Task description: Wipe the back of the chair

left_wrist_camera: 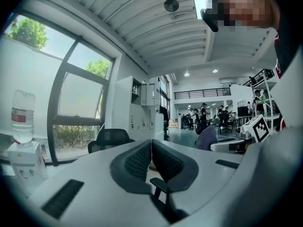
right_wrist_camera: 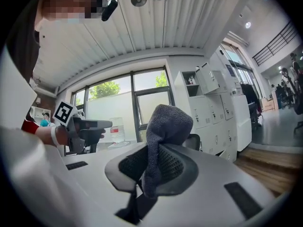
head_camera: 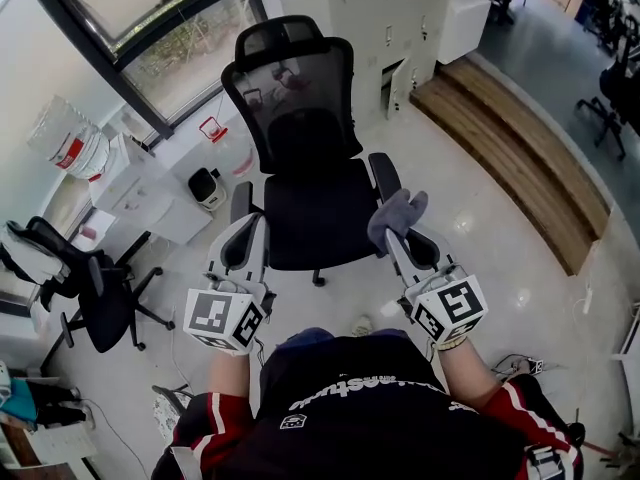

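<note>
Right gripper [right_wrist_camera: 152,148], fingers clenched on grey cloth [right_wrist_camera: 168,119]; left gripper [left_wrist_camera: 151,145], fingers clenched together, empty; black chair [head_camera: 300,118] ahead

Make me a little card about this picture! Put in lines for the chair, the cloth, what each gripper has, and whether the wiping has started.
chair: black office chair, mesh back toward the person
cloth: grey cloth, bunched up
right gripper: right gripper is shut on the grey cloth, over the chair's armrest
left gripper: left gripper has its jaws together with nothing between them
wiping: not started, the cloth is not touching the back
nearby: second chair, also black, at the left
</note>
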Tool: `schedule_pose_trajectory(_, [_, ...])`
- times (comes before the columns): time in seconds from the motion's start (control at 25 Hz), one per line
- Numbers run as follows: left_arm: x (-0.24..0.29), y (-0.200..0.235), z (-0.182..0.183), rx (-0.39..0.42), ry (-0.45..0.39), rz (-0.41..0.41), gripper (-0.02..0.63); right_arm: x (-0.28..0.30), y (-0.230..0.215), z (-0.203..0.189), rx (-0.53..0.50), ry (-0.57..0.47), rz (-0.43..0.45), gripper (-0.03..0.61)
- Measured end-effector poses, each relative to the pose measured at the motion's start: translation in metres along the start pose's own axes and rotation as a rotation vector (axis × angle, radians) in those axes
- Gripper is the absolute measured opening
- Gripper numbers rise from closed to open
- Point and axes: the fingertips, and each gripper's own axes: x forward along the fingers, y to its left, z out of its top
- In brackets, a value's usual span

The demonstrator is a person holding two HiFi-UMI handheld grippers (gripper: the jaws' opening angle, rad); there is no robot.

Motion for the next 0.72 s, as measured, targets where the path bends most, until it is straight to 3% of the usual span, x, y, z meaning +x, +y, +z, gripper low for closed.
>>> schedule_pose_trajectory(0.32, [0.023,0.005,-0.001,0.007,0.017,-0.002,0.025,0.027,-0.012,-0.002,0.016,0.011,0.022,0.064])
schedule_pose_trajectory(0.72, [0.063,0.064,-0.012,-0.044,0.000,-0.027,0.025,0.088,-0.021,-0.008,0.005,0.041,-0.021,0.064])
